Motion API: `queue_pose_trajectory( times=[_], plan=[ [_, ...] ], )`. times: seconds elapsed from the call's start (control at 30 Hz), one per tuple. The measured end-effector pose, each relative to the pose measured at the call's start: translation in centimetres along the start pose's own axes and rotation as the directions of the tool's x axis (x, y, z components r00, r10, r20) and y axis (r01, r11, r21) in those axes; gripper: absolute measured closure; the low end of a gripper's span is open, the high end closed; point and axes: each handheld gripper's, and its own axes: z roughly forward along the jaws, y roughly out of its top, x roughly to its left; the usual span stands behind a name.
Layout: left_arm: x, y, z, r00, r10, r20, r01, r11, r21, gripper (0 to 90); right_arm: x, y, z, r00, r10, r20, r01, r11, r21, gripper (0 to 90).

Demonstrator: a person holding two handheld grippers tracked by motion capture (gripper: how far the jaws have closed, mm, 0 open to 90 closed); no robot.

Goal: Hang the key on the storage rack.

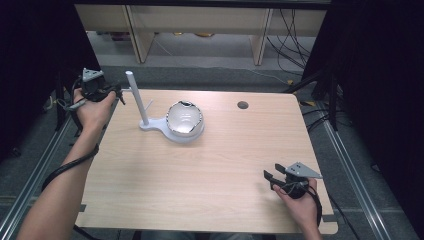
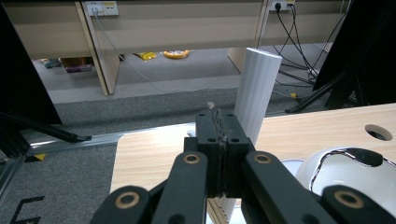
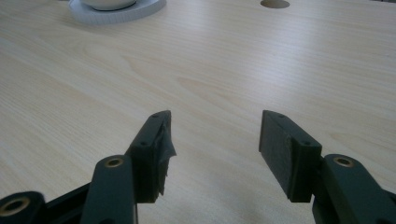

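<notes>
Left tool (image 1: 119, 93) is hovering off the bench's (image 1: 210, 190) far left corner, clenched, jaws pressed flat together with nothing between them. Left hand (image 1: 92, 110) is gripping it at the bench's left edge. Right tool (image 1: 270, 176) is sitting low near the near right corner, released, jaws standing wide apart over bare wood. A white stand (image 1: 152, 124) is resting toward the far left of the bench, its upright post (image 1: 137, 97) rising just beside a white bowl (image 1: 184, 119). The bowl is sitting on the stand's round base. A round hole (image 1: 243, 105) is showing near the far edge.
</notes>
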Motion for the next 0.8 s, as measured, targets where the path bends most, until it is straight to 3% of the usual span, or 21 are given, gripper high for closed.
queue_pose_trajectory(
  times=[0.4, 0.43, 0.47, 0.53, 0.8],
  plan=[
    [-1.1, 0.7, -0.1, 0.9997, 0.006, 0.023, -0.005, 0.9995, -0.03, 89.5, -0.1, 0.1, -0.2, 1.0, -0.009, -0.003, 0.009, 1.0, 0.004, 44.8],
    [-1.0, 0.6, -0.3, 0.9996, 0.006, 0.026, -0.005, 0.9993, -0.036, 89.5, 0.3, 0.0, -0.3, 0.9987, 0.051, 0.003, -0.051, 0.999, 0.002, 44.8],
    [-1.0, 0.5, -0.5, 0.9996, 0.008, 0.026, -0.007, 0.9994, -0.034, 89.5, -0.1, 0.0, -0.2, 1.0, 0.006, -0.001, -0.006, 1.0, 0.0, 44.8],
    [-1.0, 0.5, -0.5, 0.9995, 0.008, 0.03, -0.007, 0.9992, -0.04, 89.4, -0.2, 0.0, -0.3, 0.9999, -0.013, 0.008, 0.013, 1.0, -0.003, 44.8],
    [-1.4, -0.8, -2.3, 0.9982, 0.023, 0.055, -0.019, 0.9972, -0.073, 86.3, -0.4, 0.0, -0.3, 0.9998, -0.013, 0.018, 0.014, 1.0, -0.016, 44.8]
  ],
)
